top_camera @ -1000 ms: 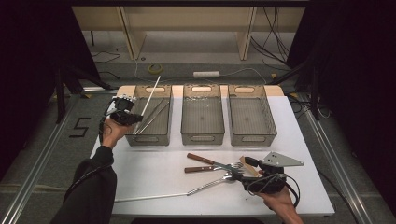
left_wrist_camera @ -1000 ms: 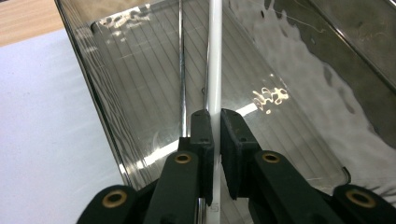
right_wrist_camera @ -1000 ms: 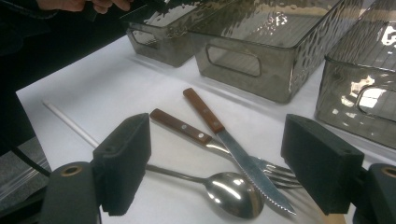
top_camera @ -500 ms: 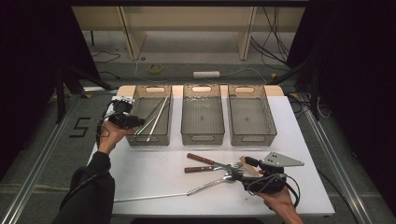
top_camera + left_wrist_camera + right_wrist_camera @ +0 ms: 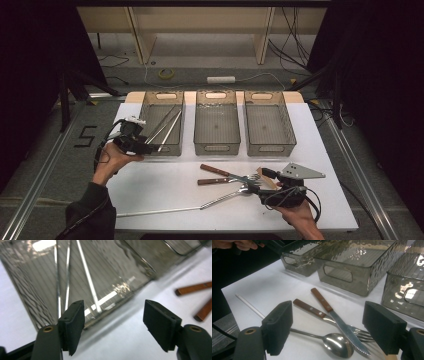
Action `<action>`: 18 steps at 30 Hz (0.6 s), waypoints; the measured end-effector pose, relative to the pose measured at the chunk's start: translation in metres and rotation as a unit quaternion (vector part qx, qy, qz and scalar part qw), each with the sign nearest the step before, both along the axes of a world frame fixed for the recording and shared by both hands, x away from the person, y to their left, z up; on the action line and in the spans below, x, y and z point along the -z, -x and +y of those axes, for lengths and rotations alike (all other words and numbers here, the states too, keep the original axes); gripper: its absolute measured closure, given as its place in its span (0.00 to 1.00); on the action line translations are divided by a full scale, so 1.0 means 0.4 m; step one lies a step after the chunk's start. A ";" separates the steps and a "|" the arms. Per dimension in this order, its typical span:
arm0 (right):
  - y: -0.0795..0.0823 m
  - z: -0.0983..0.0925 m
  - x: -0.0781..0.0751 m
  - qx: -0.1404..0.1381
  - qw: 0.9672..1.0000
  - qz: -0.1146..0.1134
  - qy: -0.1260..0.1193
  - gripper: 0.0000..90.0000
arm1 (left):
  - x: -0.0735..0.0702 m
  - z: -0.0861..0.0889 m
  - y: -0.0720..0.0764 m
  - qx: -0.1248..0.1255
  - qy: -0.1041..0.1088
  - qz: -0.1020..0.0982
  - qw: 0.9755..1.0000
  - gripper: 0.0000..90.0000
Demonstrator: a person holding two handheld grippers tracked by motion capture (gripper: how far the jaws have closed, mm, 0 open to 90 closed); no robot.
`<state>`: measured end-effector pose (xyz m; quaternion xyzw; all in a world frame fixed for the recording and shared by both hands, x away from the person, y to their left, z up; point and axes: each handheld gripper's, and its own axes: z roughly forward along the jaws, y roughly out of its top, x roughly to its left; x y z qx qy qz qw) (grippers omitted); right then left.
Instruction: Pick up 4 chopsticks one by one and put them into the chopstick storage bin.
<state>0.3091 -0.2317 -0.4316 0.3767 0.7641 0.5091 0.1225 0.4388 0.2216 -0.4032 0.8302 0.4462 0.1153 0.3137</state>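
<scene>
High view: left gripper, jaws just opened and empty, beside left bin; right gripper, jaws spread, probably nearest the spoon, handle leftward.

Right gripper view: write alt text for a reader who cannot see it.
The open right gripper hovers over a wooden-handled knife, fork and spoon heaped on a white table. Three smoky translucent bins stand behind, and a thin white stick lies at the left.

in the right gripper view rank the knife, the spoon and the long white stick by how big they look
1. knife, longest across the frame
2. spoon and white stick: close to each other, and both run behind the gripper's jaw, so their order is unsure
</scene>
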 end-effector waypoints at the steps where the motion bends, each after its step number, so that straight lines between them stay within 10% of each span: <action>1: 0.000 -0.001 0.001 -0.001 1.000 -0.001 0.000 0.28 | -0.001 -0.003 0.008 0.004 -0.003 0.002 1.000 0.35; 18: 0.000 -0.003 -0.001 -0.001 1.000 -0.001 -0.002 0.28 | -0.005 -0.041 0.084 0.055 -0.031 0.000 0.998 0.30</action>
